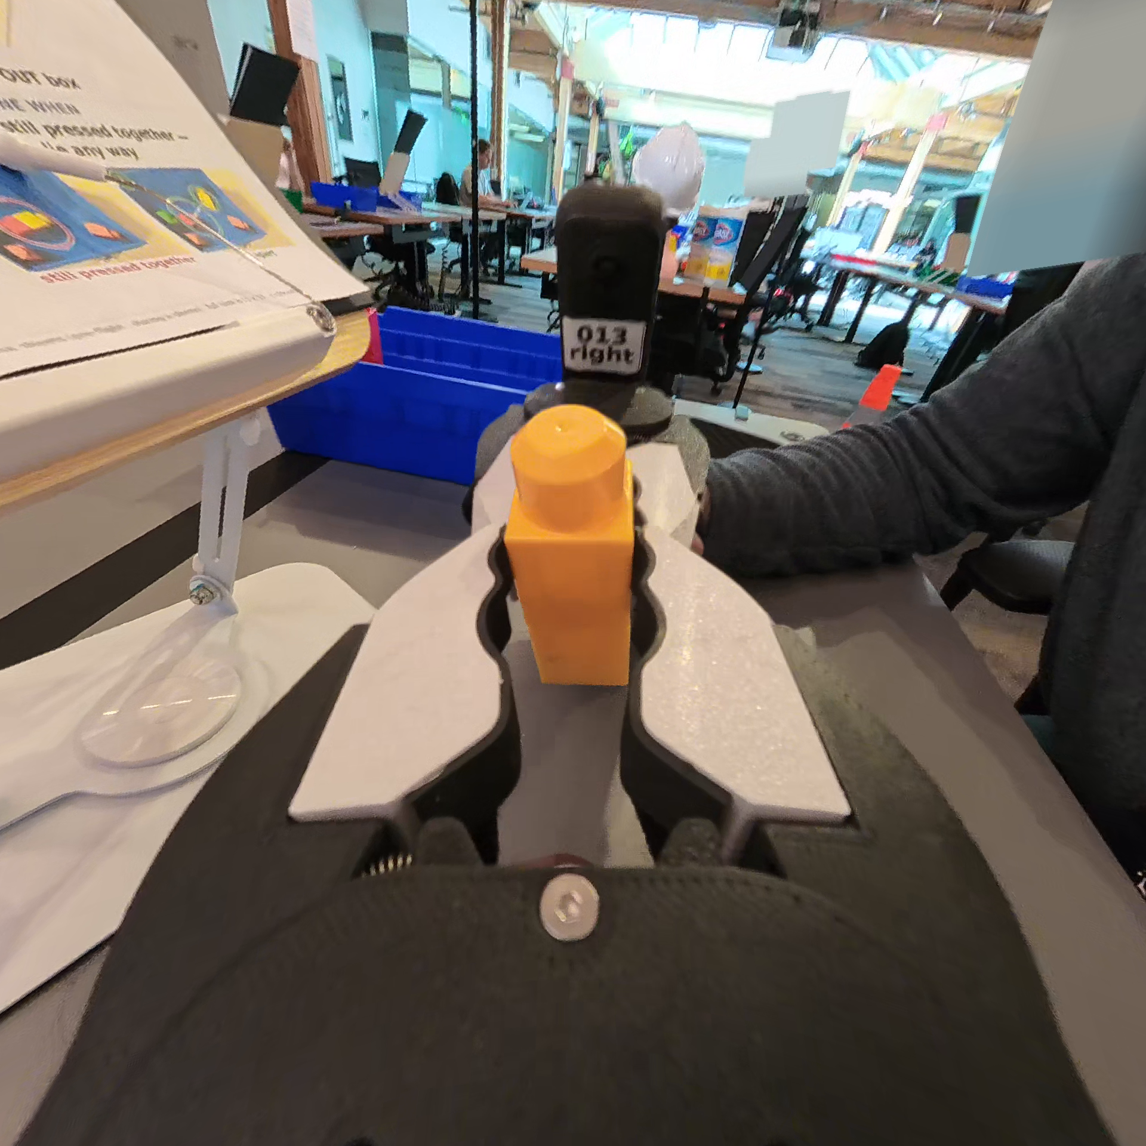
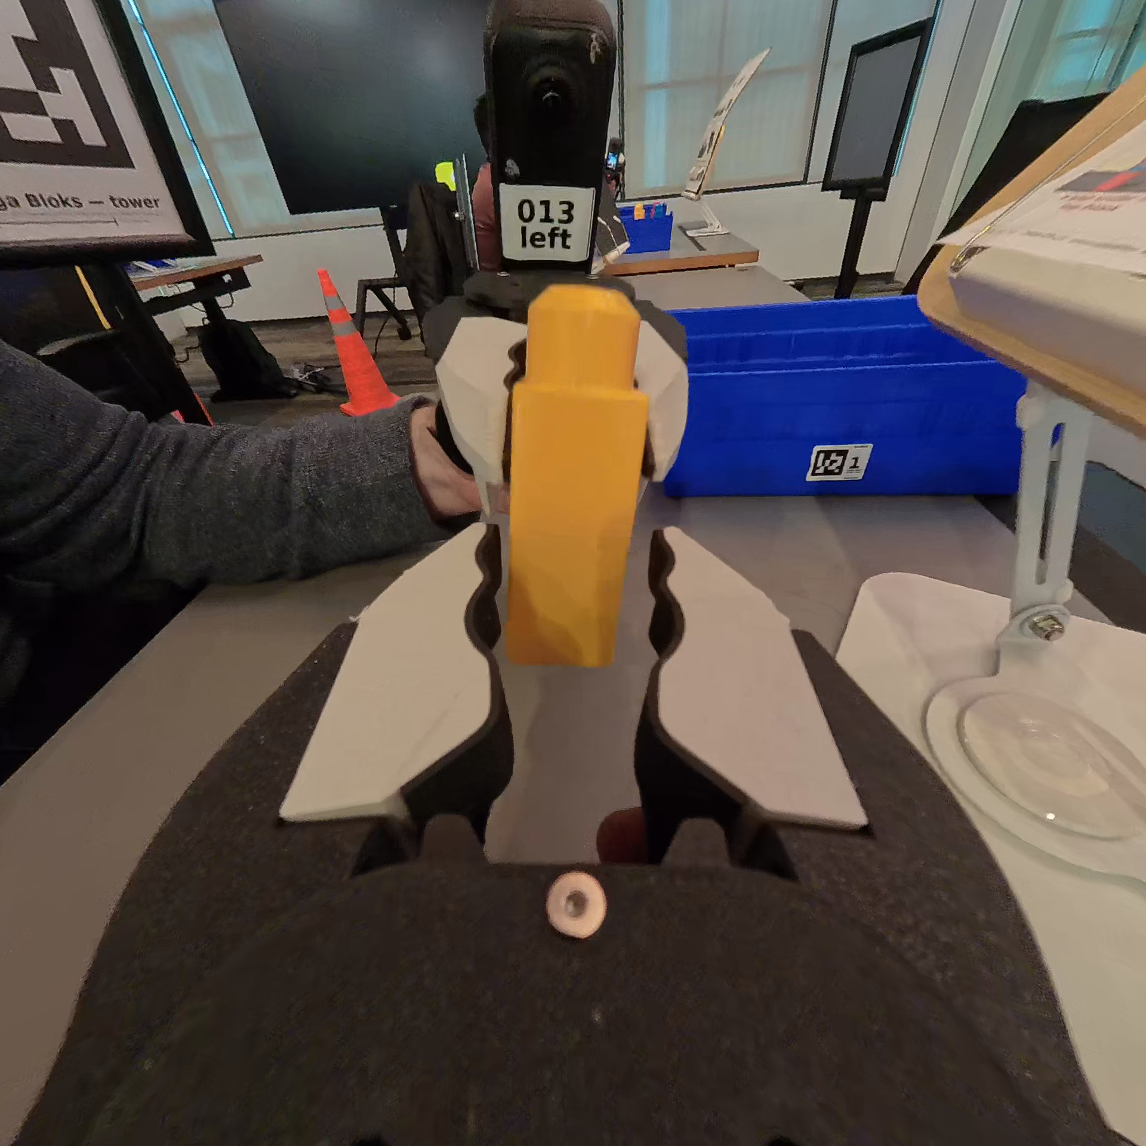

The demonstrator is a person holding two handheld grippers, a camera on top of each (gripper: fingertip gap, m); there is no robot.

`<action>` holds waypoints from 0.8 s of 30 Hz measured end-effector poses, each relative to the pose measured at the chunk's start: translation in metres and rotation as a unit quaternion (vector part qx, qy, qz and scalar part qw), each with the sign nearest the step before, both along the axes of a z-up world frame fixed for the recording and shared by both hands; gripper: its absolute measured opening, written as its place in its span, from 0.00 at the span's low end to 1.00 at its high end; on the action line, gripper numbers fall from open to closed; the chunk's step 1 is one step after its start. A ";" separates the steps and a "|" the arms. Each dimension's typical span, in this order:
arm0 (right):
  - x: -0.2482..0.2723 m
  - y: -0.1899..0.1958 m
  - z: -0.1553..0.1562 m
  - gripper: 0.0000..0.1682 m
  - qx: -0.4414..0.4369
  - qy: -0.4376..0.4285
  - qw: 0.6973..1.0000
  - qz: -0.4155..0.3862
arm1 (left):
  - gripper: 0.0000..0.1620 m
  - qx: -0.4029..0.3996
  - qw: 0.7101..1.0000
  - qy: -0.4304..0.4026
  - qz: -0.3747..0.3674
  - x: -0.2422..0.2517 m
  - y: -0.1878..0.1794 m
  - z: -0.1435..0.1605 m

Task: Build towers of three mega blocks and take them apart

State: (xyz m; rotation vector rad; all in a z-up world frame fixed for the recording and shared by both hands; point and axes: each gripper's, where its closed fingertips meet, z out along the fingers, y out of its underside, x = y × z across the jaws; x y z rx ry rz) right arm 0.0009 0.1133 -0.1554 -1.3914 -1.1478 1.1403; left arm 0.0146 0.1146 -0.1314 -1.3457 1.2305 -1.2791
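Two grippers face each other in front of the blue bin [image 2: 837,397]. An orange block stack [image 1: 573,558] is clamped between the left gripper [image 1: 570,558] jaws. The right gripper [image 2: 573,558] jaws are narrowed around it, contact uncertain.

Your two wrist cameras face each other at close range, each looking along its own tongs low over the surface [image 1: 384,515]. Both share the orange block stack [image 1: 573,558] at 12 o'clock and the blue bin [image 2: 837,397] behind.
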 end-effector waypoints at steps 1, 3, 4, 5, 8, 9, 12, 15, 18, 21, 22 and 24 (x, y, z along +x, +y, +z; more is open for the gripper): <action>0.001 0.000 0.001 0.27 0.007 -0.005 1.000 -0.002 | 0.22 0.005 1.000 0.011 0.002 0.002 -0.001 -0.003; 0.000 -0.002 0.000 0.26 0.017 -0.019 1.000 0.000 | 0.22 0.008 1.000 0.018 -0.003 0.005 -0.004 -0.005; -0.001 -0.003 0.000 0.25 0.020 -0.024 0.999 0.003 | 0.22 0.007 1.000 0.020 -0.005 0.007 -0.005 -0.005; -0.002 -0.005 0.000 0.24 0.024 -0.029 0.999 0.006 | 0.22 0.007 1.000 0.024 -0.008 0.009 -0.007 -0.007; -0.003 -0.006 0.000 0.22 0.026 -0.027 0.999 0.006 | 0.22 0.008 1.000 0.021 -0.007 0.009 -0.007 -0.006; -0.003 -0.006 -0.001 0.22 0.023 -0.026 0.999 0.007 | 0.22 0.009 1.000 0.024 -0.005 0.009 -0.007 -0.006; -0.004 -0.005 -0.003 0.22 0.017 -0.021 1.000 0.004 | 0.22 0.010 0.999 0.032 0.000 0.008 -0.005 -0.009; -0.007 -0.004 -0.006 0.22 0.015 -0.012 1.000 -0.002 | 0.22 0.018 0.999 0.040 0.007 0.004 -0.003 -0.009; -0.007 -0.002 -0.014 0.22 0.012 -0.017 1.000 -0.007 | 0.24 0.034 0.998 0.026 0.043 -0.019 0.007 0.009; -0.006 0.001 -0.020 0.22 0.007 -0.021 1.000 -0.009 | 0.25 0.080 0.982 0.076 0.156 -0.071 0.042 0.023; -0.005 0.002 -0.022 0.22 0.006 -0.022 1.000 -0.011 | 0.24 0.094 0.969 0.111 0.202 -0.095 0.059 0.024; -0.005 0.003 -0.025 0.22 -0.001 -0.021 1.000 -0.011 | 0.25 0.121 0.934 0.187 0.279 -0.146 0.092 0.024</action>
